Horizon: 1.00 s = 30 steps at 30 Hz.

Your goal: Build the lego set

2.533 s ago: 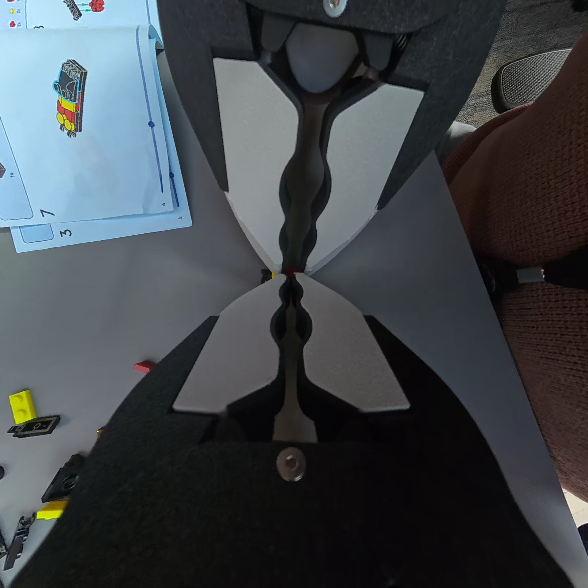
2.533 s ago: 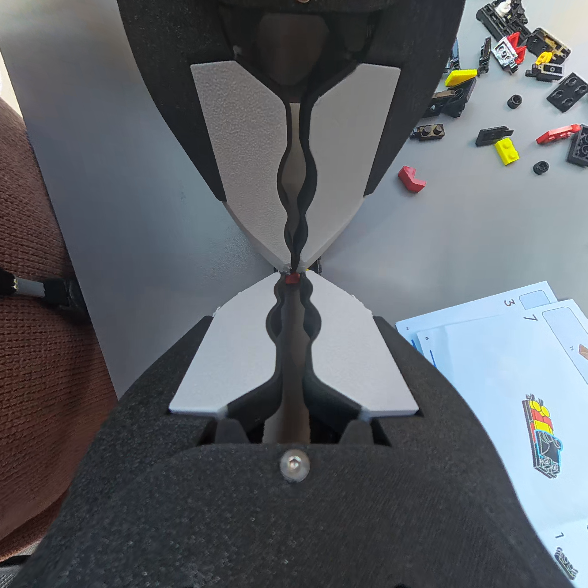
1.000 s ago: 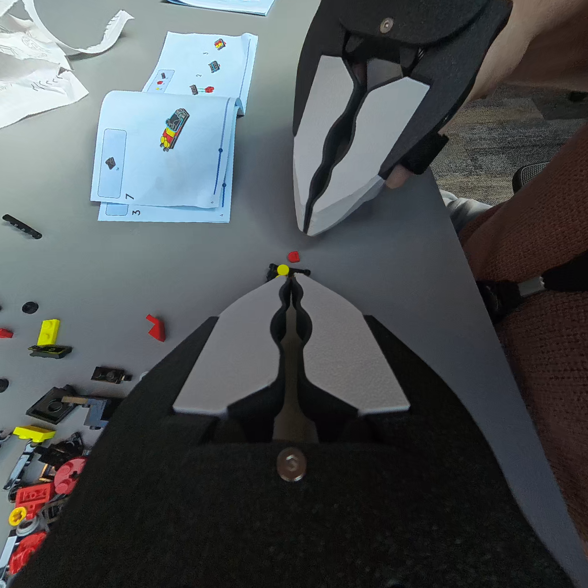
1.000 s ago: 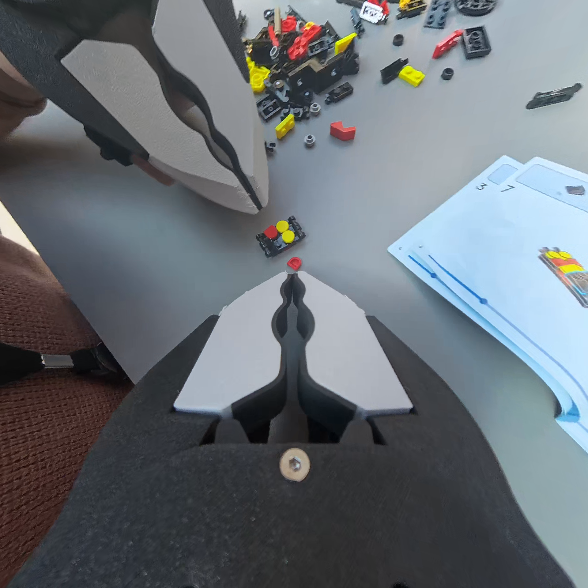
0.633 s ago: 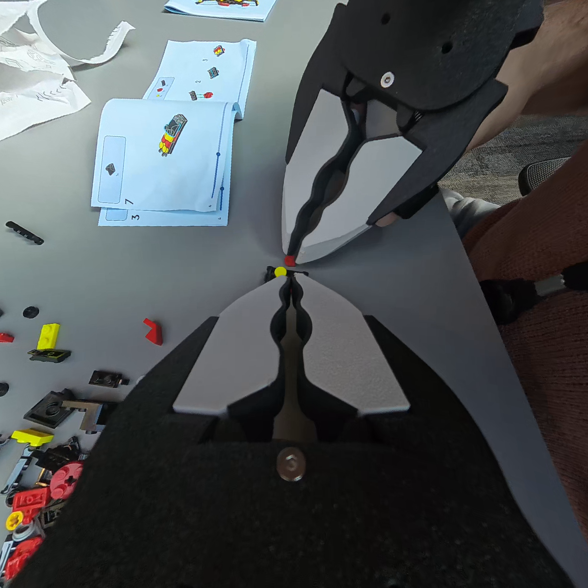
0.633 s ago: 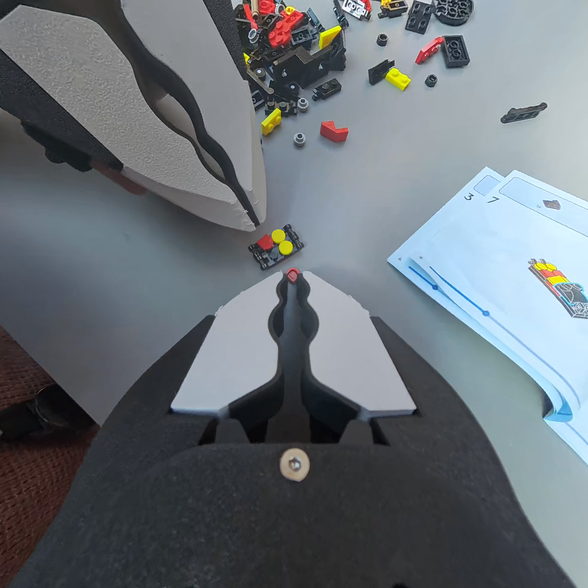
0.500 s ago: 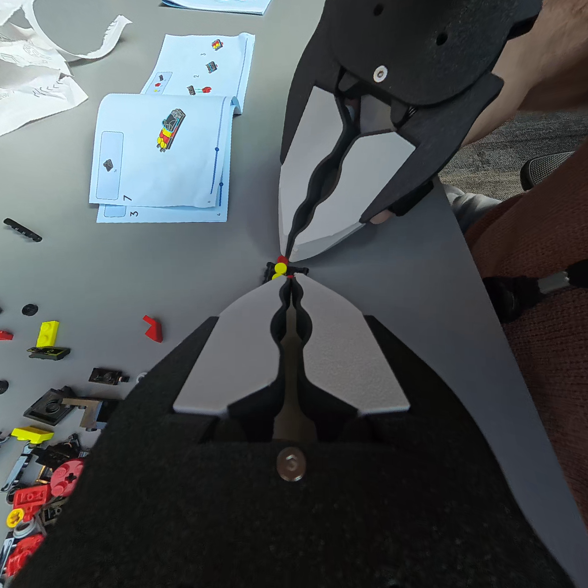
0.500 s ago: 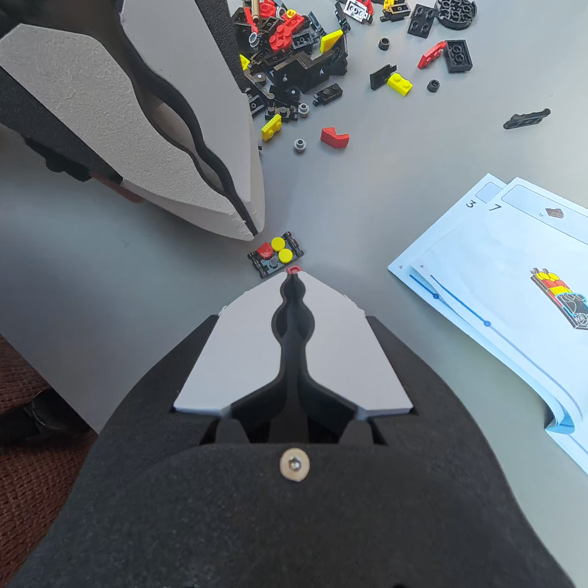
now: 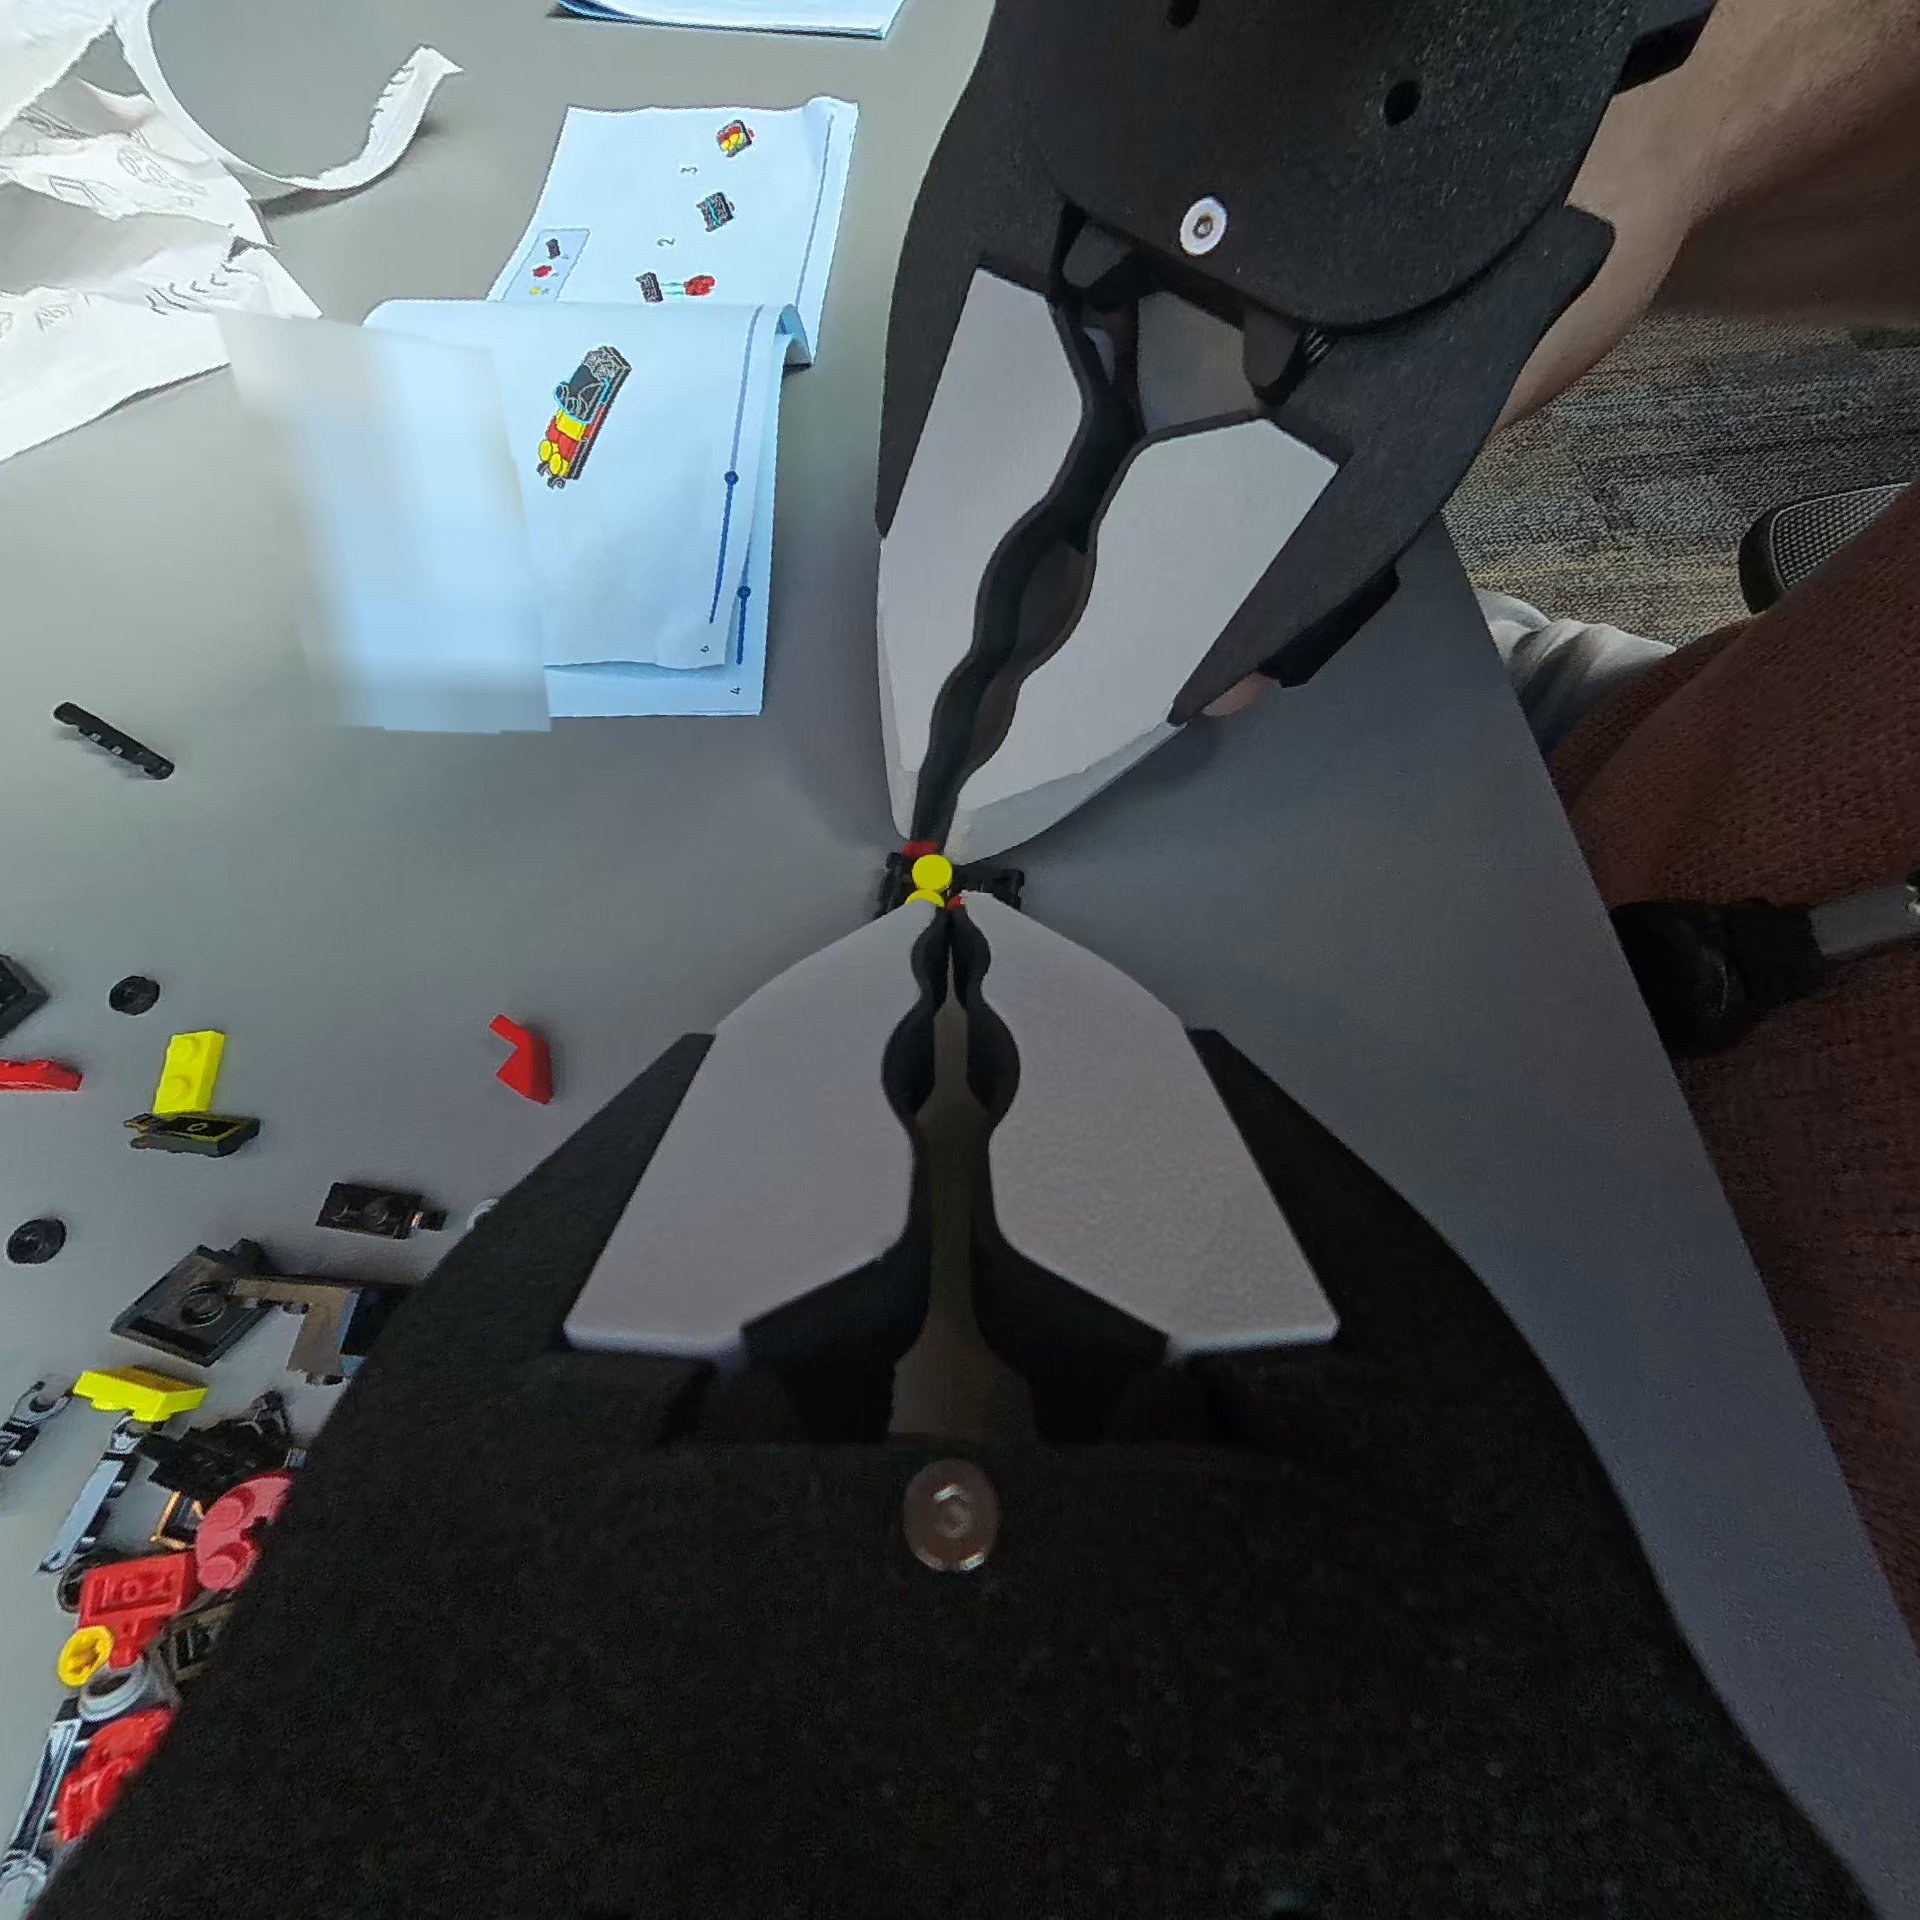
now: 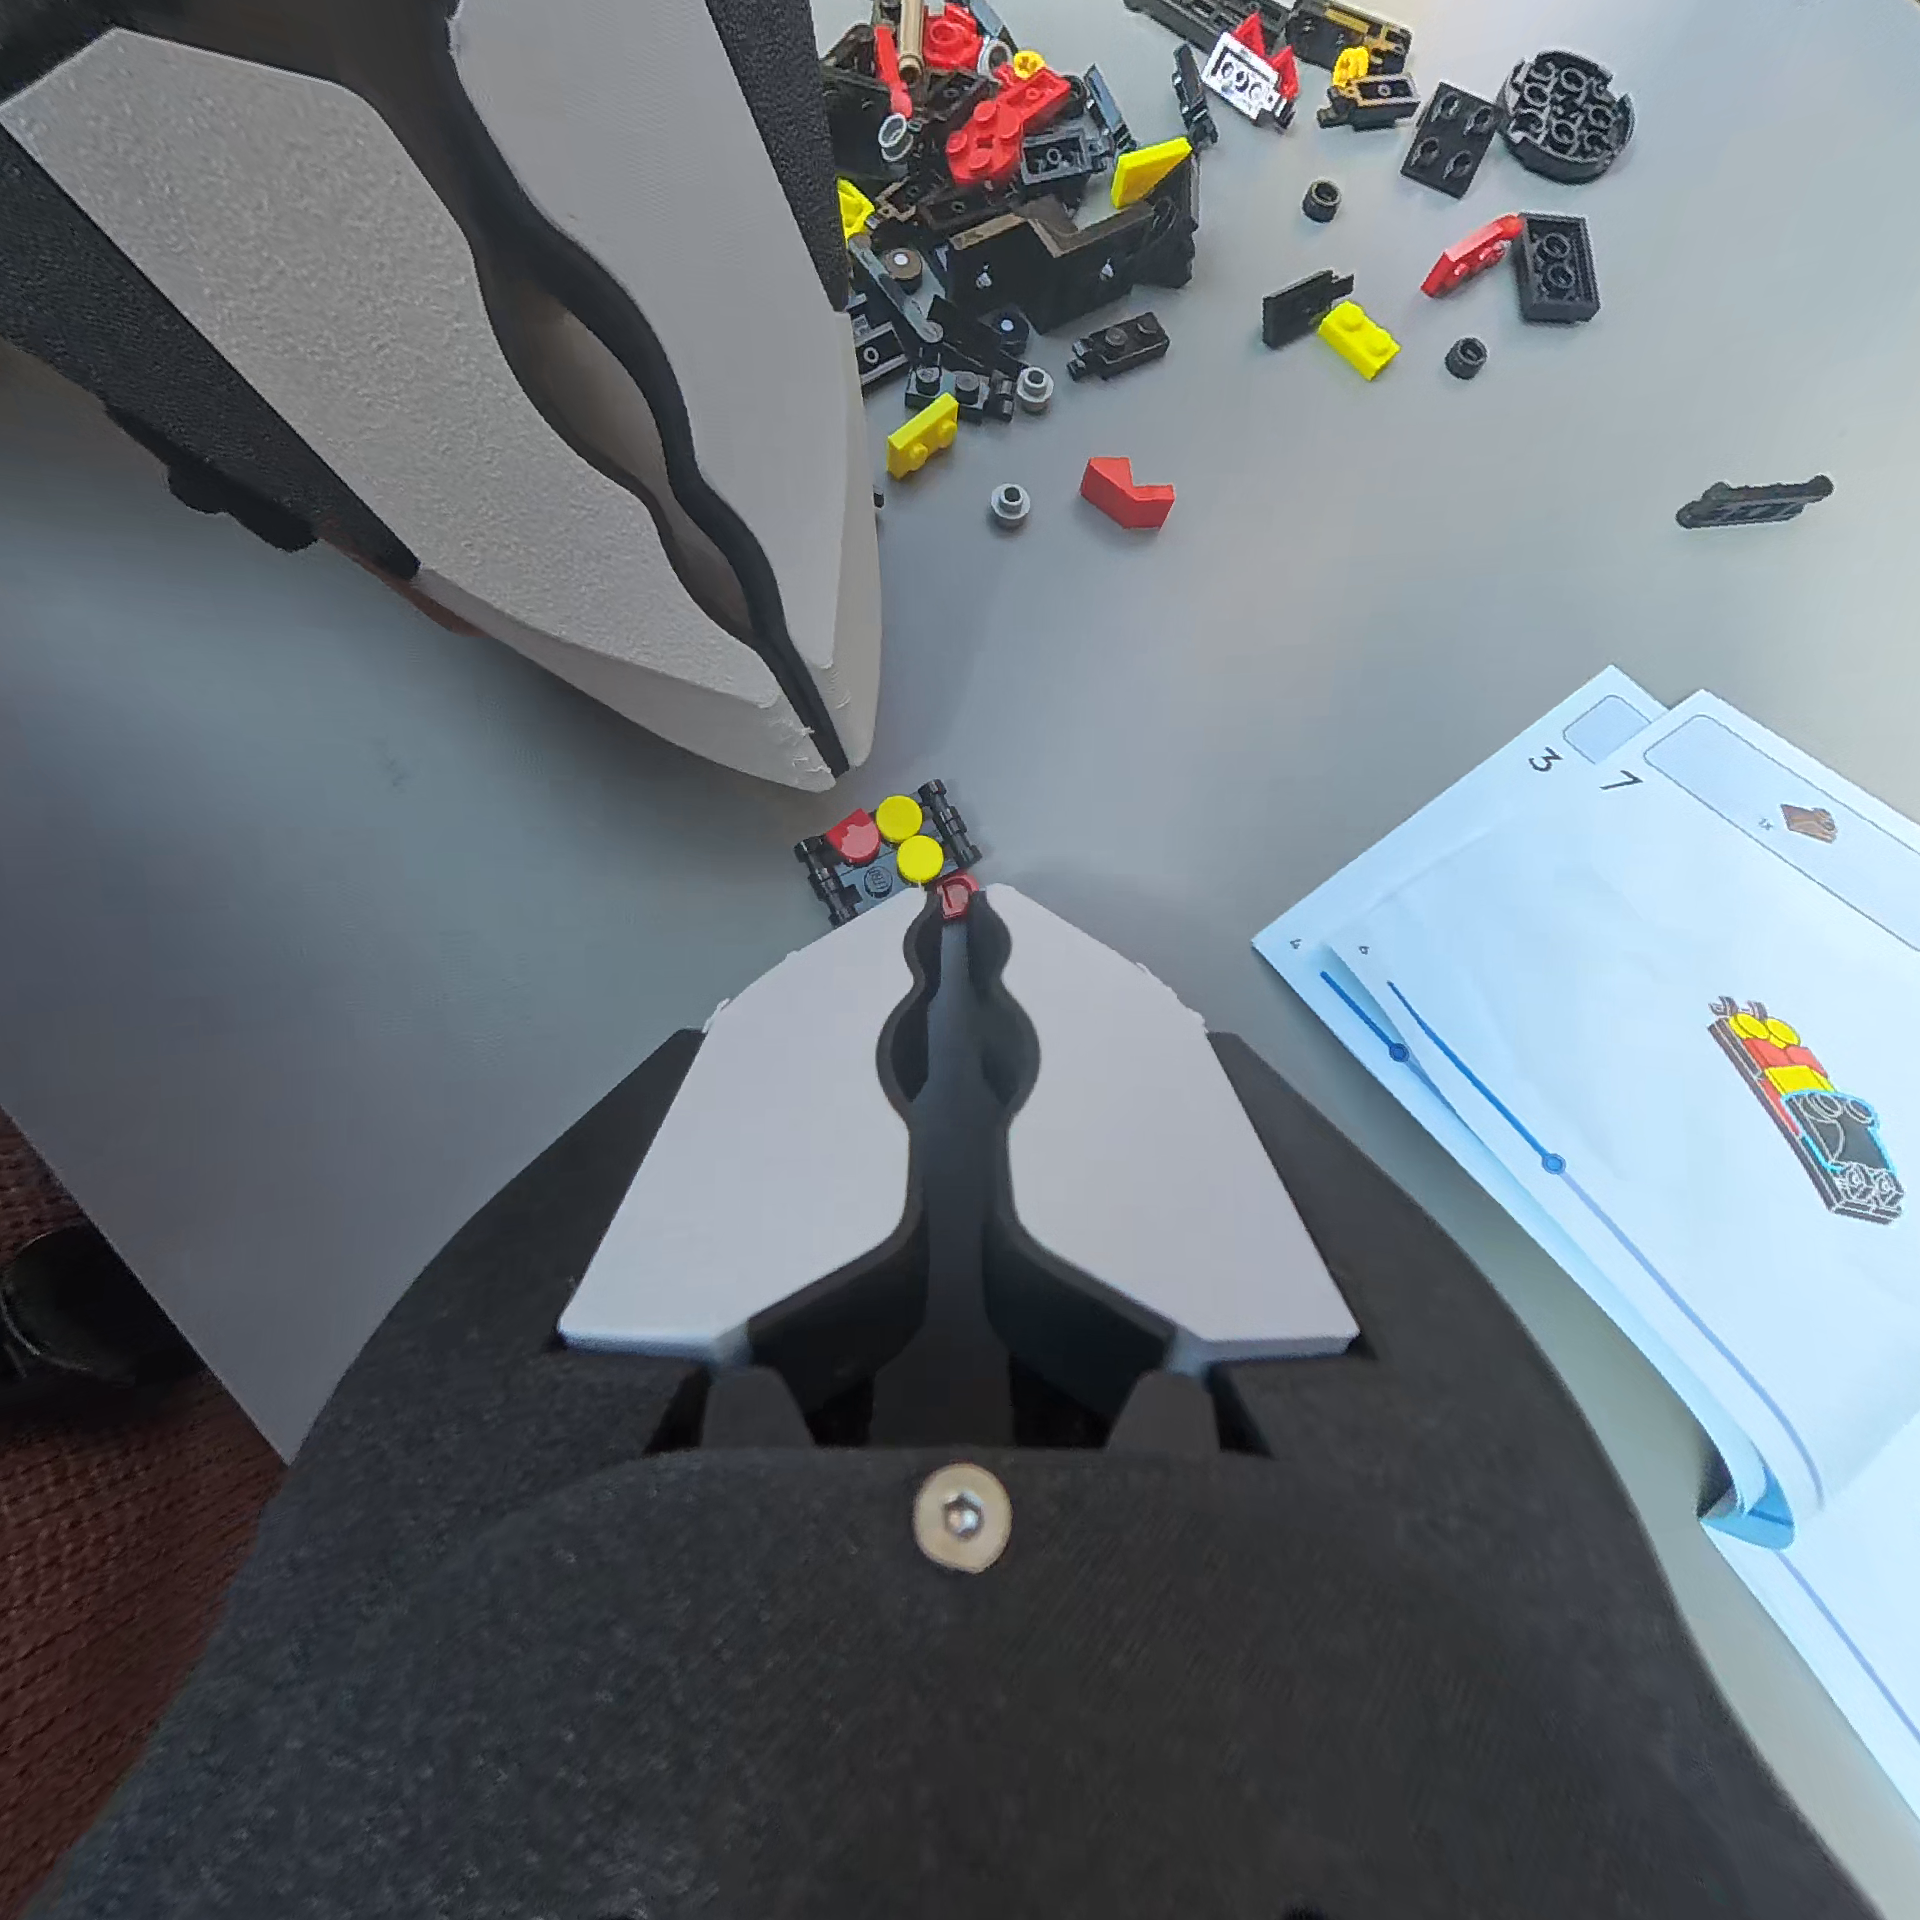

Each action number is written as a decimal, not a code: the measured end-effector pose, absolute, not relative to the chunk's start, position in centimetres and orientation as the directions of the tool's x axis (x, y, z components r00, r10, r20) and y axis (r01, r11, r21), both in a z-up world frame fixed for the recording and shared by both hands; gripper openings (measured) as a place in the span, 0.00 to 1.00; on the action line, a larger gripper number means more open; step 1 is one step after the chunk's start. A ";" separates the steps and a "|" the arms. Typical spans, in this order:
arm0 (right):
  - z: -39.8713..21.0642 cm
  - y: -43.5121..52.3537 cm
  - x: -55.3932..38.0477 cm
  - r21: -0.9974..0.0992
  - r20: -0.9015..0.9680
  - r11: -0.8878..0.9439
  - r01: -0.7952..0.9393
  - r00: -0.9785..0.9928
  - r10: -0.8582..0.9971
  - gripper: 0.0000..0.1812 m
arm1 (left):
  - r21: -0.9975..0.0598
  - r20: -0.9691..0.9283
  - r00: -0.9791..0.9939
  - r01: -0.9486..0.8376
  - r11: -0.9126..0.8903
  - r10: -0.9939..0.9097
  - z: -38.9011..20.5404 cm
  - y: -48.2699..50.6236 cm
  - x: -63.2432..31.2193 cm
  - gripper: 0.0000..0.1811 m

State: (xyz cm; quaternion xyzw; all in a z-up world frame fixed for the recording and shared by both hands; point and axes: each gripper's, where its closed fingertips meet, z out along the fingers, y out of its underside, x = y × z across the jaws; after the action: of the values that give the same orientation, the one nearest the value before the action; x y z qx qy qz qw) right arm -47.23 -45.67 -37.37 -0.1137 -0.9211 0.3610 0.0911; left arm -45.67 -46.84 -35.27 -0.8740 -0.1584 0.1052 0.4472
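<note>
A small black plate assembly (image 10: 871,881) lies on the grey table, carrying one red tile and two yellow round tiles (image 10: 907,840). It also shows in the left wrist view (image 9: 931,879) between the two grippers' tips. My right gripper (image 10: 956,902) is shut on a small red tile (image 10: 956,896) and holds it at the assembly's near edge. It comes in from the top of the left wrist view (image 9: 928,837). My left gripper (image 9: 951,916) is shut and holds nothing. Its tips (image 10: 831,767) rest just beyond the assembly's far left corner.
A pile of loose black, red and yellow bricks (image 10: 1039,208) lies beyond the assembly, with a red angled brick (image 10: 1127,494) nearer. An open instruction booklet (image 10: 1662,1039) lies to the right. Torn white paper (image 9: 104,260) lies far off. The table edge (image 9: 1558,935) borders a person's lap. The tips of both grippers are at nearly the same place. It is some 8 centimetres from my left tips to the red angled brick (image 10: 1127,494).
The grippers drew apart from tip-to-tip and the red tile lay on the table. My right gripper shut on it and brought it to the assembly. My left gripper stayed shut beside it.
</note>
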 end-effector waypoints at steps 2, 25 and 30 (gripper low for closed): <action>-37.4 -45.7 -47.3 -0.687 0.083 0.712 0.149 -0.956 0.280 0.00 | -0.814 -0.044 0.928 0.182 -0.552 0.371 -35.3 -46.8 -45.7 0.00; -37.3 -46.3 -48.1 -0.681 0.093 0.717 0.152 -0.953 0.289 0.04 | -0.813 -0.049 0.924 0.183 -0.552 0.378 -35.1 -47.1 -45.7 0.00; -35.0 -45.8 -48.5 -0.779 -0.071 0.565 0.273 -0.933 0.354 0.03 | -0.833 -0.069 0.911 0.172 -0.527 0.407 -34.5 -47.3 -46.2 0.00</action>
State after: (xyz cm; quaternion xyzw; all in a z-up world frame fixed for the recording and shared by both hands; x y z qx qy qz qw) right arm -48.54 -45.84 -34.96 -0.1775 -0.8834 0.4313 0.0466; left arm -46.20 -47.27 -34.48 -0.8642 -0.1674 0.1285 0.4568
